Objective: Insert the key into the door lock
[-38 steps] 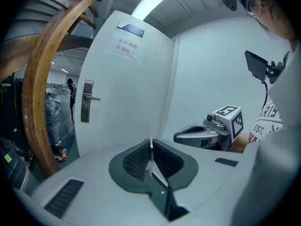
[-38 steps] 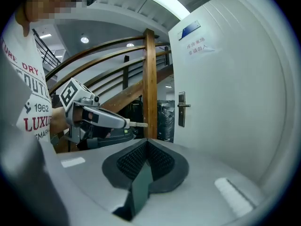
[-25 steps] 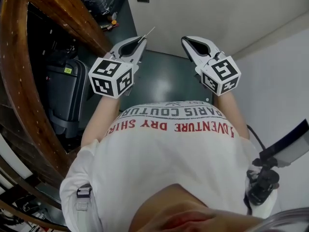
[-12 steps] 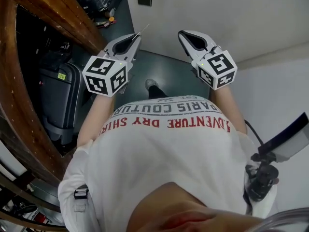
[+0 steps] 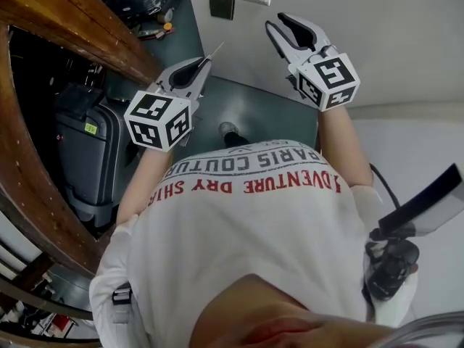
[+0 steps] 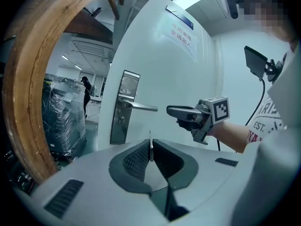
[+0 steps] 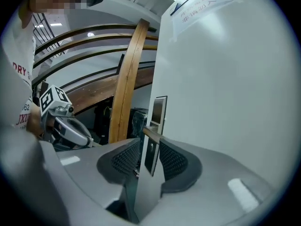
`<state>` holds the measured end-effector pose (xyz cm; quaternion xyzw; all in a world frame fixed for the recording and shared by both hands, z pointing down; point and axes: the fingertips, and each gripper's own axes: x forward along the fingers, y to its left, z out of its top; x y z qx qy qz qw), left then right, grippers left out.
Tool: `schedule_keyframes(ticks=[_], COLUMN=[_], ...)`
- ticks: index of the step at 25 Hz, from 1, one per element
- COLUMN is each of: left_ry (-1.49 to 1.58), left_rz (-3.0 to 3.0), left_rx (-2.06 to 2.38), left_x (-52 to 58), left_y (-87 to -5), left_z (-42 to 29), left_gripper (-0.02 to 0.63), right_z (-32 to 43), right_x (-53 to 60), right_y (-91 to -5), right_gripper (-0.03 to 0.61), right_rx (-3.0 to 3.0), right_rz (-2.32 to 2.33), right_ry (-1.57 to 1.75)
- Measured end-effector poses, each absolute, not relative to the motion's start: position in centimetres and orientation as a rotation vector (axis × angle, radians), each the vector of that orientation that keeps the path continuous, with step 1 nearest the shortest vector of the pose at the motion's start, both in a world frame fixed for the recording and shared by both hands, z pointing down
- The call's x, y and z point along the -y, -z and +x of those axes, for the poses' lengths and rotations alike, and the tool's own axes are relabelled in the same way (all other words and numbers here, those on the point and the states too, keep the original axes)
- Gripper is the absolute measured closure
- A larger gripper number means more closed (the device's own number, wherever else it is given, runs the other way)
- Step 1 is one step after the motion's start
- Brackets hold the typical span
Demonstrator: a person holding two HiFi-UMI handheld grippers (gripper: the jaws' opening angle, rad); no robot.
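Shirt print: T-shirt [image 5: 254,216] reads upside down in the head view, "PARIS COUTUR…" in grey and "ADVENTURE DRY SHIR…" in red.
Door notice: sheet [image 6: 181,29] with a blue header, upper centre of the left gripper view; its characters are too blurred to read.
Left gripper [image 6: 150,150]: jaws nearly together, clamped on the key [image 6: 150,138], whose thin blade stands upright past the pads.
Right gripper [image 7: 149,157]: jaws opening, nothing pinched; the lever handle [image 7: 149,133] shows through the gap, and the tips are just beside its free end.
Lock plate [image 6: 121,112]: steel, on the white door [image 6: 197,79]; sits up and left of the key in the left gripper view, apart from it.
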<state>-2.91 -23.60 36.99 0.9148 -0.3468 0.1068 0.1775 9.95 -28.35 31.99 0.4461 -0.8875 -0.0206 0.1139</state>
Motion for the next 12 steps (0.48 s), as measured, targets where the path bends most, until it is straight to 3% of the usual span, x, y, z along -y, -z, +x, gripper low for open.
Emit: schedule_keyframes(ticks=[4, 12], left_ry=[-0.289, -0.252], left_rz=[2.583, 2.546], left_rx=[0.963, 0.948], left_x=[24.9, 26.4], left_y=[-37.3, -38.2], left_z=[-2.3, -2.0], left_gripper=[0.591, 0.591], right_z=[10.0, 9.6], right_x=[31.5, 34.2], right_y=[-32.3, -32.6], right_gripper=[0.420, 0.431], right_rx=[2.579, 2.561], right_rz=[1.264, 1.258], right_ry=[0.081, 0.100])
